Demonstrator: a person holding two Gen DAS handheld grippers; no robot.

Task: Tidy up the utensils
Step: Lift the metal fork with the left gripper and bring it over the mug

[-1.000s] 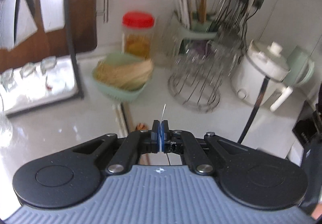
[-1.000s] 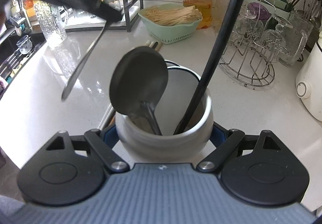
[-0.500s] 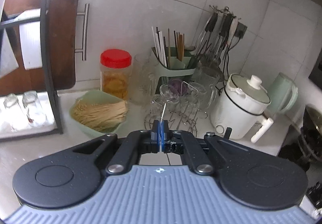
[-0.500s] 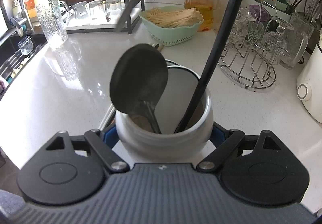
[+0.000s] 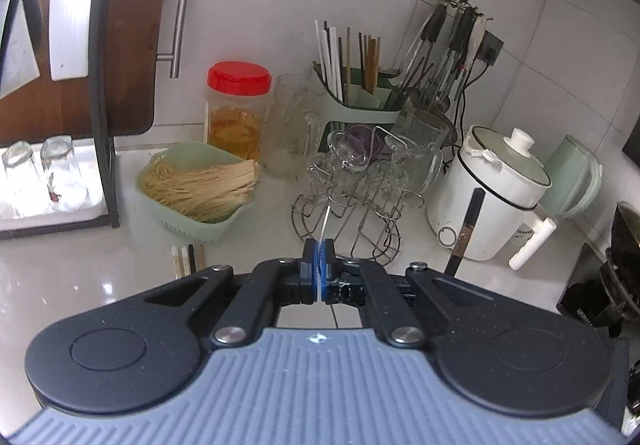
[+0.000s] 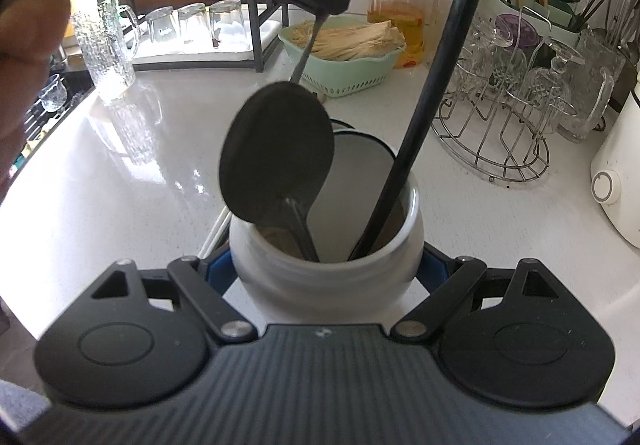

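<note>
Trouble is looming at the jar (image 6: 326,265), which the right tongs (image 6: 326,269) are clamping on the counter (image 6: 120,181): the left tongs (image 5: 318,257), pinching a thin metal handle (image 5: 325,223) fully shut, are risking knocking the ladle (image 6: 276,165) already leaning there. That utensil's working end is staying hidden behind the ladle.

Daylight, bright, entering from the left of both frames. Glass rack (image 5: 44,181) at left edge blown out. Glare streaks on white counter (image 6: 132,149). Strong fisheye bending at edges. Hand (image 6: 28,57) upper left blurred, out of focus; centres sharp.
</note>
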